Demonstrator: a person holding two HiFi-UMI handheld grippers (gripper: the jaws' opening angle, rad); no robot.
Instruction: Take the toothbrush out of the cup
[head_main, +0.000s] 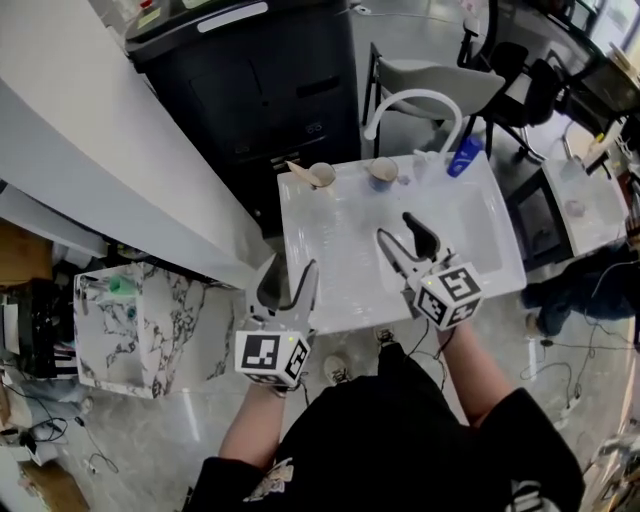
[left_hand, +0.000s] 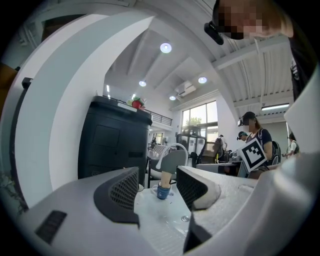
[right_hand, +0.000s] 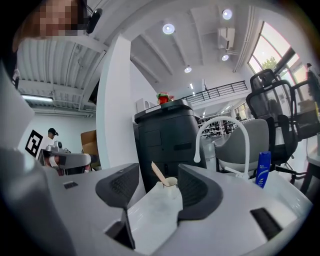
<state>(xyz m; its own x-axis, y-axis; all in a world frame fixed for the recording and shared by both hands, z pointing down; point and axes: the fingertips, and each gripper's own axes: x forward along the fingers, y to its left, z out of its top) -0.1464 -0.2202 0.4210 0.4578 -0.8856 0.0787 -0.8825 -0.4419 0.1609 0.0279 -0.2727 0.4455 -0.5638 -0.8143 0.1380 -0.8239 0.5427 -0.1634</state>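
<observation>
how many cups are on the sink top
2: a white cup with the toothbrush at the back left corner, a blue cup just right of it. None seems hidden.

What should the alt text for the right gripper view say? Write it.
Open fingers of the right gripper frame a white cup holding a pale toothbrush leaning left, on a white counter. Behind stand a black cabinet, a curved white faucet and a blue bottle.

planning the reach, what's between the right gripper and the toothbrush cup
Only bare white sink top, seen in the right gripper view, lies between the right gripper and the cup holding the toothbrush.
</observation>
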